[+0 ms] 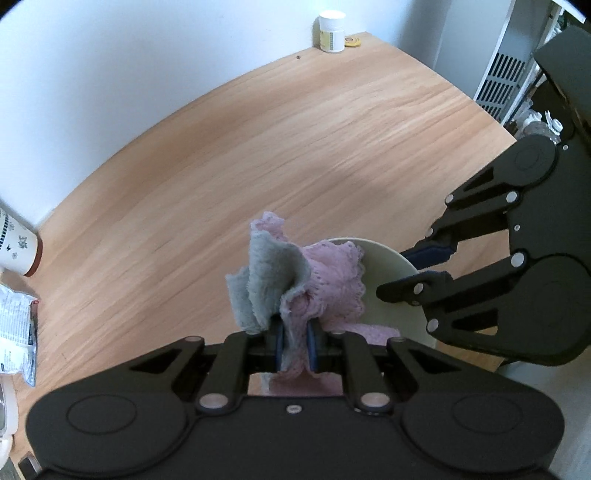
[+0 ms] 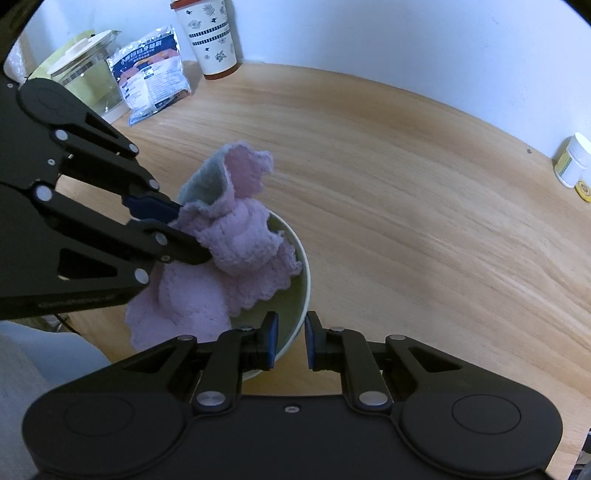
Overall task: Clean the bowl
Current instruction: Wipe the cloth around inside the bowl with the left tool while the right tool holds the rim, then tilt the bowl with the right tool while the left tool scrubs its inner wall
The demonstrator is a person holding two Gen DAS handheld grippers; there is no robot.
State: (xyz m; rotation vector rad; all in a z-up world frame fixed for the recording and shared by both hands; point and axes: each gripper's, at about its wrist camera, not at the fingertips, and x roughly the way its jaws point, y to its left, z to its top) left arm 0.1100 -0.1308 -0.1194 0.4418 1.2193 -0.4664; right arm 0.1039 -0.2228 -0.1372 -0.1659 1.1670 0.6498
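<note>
A pale green bowl is held tilted above the wooden table; it also shows in the left wrist view. My right gripper is shut on the bowl's rim, one finger inside and one outside; it also shows in the left wrist view. My left gripper is shut on a pink and grey cloth. The cloth lies bunched inside the bowl and hangs over its near edge. The left gripper reaches in from the left in the right wrist view.
The wooden table spreads out behind. A patterned paper cup, a snack bag and a glass jar with lid stand at its back left. A small white jar stands at the far right, seen too in the left wrist view.
</note>
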